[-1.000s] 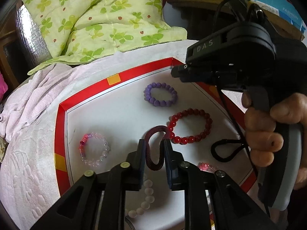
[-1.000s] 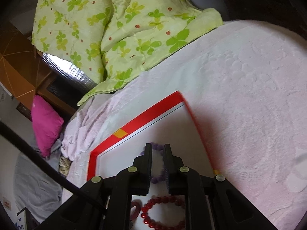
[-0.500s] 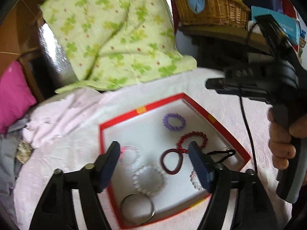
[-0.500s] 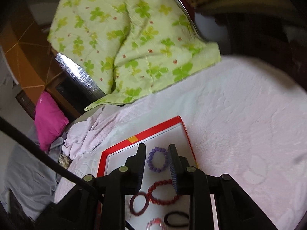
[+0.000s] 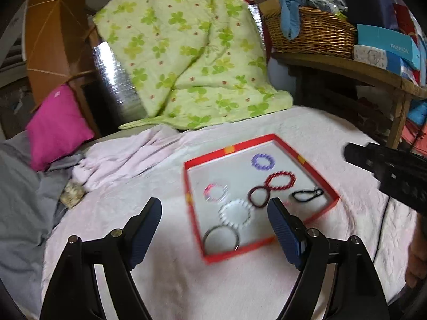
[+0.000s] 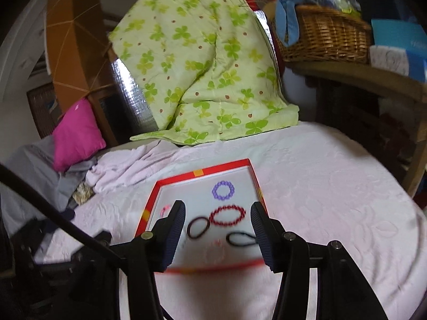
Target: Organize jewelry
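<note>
Both grippers share a build: the left gripper (image 5: 214,217) has black arms, silver screws and ribbed dark-blue pads. The right gripper (image 6: 217,222) matches it. A black cable crosses at nine o'clock.

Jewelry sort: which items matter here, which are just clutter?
Job: red tray; purple bracelet; red bead bracelet; dark red band; white bead bracelet; metal bangle.
Clutter: green quilt; pink pillow; wicker basket.
</note>
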`<state>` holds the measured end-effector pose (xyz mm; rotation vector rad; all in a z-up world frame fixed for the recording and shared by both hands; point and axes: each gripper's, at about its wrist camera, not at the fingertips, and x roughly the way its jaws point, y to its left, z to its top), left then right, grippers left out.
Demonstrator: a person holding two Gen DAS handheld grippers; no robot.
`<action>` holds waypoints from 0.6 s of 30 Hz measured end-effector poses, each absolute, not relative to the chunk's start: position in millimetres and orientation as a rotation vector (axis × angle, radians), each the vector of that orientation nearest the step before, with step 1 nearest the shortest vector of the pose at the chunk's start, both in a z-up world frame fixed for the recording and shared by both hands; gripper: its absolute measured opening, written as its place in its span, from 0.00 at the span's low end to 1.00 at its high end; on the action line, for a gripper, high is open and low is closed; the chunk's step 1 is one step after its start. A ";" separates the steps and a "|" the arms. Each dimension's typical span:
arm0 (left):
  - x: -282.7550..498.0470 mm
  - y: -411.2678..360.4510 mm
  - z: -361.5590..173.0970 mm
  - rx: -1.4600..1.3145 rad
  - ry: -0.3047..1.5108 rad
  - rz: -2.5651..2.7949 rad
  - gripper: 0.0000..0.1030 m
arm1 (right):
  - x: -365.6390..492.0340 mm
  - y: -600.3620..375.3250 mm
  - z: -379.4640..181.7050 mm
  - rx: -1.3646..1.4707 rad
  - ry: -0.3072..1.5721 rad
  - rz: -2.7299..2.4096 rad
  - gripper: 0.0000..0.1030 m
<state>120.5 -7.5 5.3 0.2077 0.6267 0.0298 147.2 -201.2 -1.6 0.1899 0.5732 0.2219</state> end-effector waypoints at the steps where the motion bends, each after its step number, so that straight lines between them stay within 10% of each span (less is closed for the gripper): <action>1: 113.7 -5.5 5.8 0.201 0.630 0.037 0.80 | 134.4 -199.4 -0.3 0.177 0.574 0.215 0.53; 18: -15.7 25.2 54.6 0.142 0.578 0.178 0.82 | 5.7 -176.4 39.5 0.055 0.584 0.198 0.56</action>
